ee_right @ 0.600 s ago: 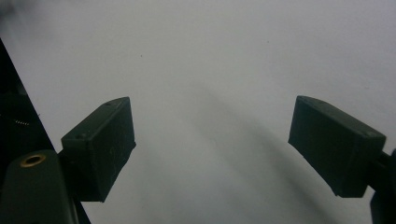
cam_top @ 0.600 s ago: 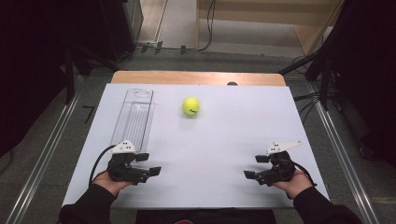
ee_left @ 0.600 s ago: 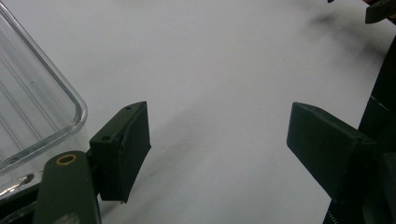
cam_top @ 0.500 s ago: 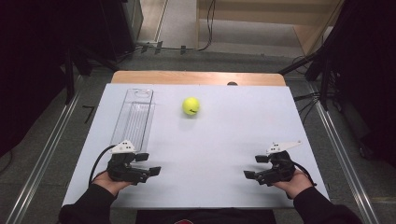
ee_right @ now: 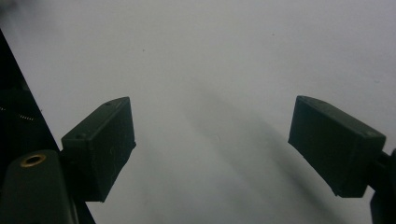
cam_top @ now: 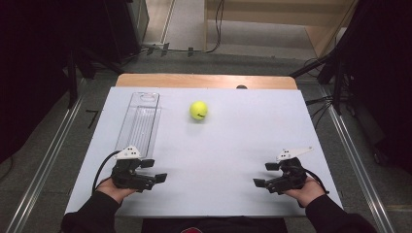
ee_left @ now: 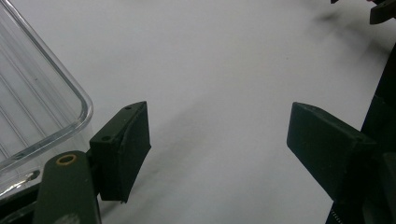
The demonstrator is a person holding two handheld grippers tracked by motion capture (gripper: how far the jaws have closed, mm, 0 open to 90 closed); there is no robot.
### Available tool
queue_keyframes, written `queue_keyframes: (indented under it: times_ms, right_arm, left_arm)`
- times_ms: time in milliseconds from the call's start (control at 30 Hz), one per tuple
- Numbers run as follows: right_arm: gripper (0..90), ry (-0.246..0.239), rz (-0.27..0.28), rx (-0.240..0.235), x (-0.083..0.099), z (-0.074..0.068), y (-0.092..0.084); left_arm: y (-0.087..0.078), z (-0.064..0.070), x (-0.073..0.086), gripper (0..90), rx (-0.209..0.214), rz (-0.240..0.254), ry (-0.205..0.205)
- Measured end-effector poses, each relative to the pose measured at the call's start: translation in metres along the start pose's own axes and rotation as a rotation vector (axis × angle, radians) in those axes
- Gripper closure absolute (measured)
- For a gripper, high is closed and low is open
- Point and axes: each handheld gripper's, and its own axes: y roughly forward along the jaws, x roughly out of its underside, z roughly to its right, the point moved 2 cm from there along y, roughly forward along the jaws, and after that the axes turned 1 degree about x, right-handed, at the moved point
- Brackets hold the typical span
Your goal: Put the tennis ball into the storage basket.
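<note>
A yellow-green tennis ball [cam_top: 198, 110] lies on the white table top [cam_top: 233, 145], toward the back and near the middle. A clear plastic tray [cam_top: 139, 121] lies lengthwise at the left; its rounded corner [ee_left: 42, 93] shows in the left gripper view. My left gripper [cam_top: 156, 171] rests near the front left, just in front of the tray and pointing right. It is open [ee_left: 217, 126] with only bare table between its jaws. My right gripper [cam_top: 262, 174] rests at the front right, pointing left, open [ee_right: 212, 126] and holding nothing.
A wooden strip [cam_top: 204, 81] runs along the table's far edge, with a small dark object [cam_top: 241, 87] on it. Metal rails flank the table on both sides. Dark stands and cables crowd the floor beyond. The right gripper's tip [ee_left: 383, 9] shows far off in the left gripper view.
</note>
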Motion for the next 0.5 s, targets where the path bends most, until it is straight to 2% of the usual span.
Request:
queue_keyframes:
  times_ms: [200,500]
  right_arm:
    - [12.5,0.004,-0.023,-0.002,0.0008,-0.0001,0.0015]
    - [12.5,0.004,-0.014,0.002,0.0008,0.0006,0.0007]
  left_arm:
    - [-0.001,-0.0004,0.0001,21.7,-0.002,0.0,0.006]
    - [-0.0011,-0.0007,0.0,21.7,-0.003,-0.003,0.008]
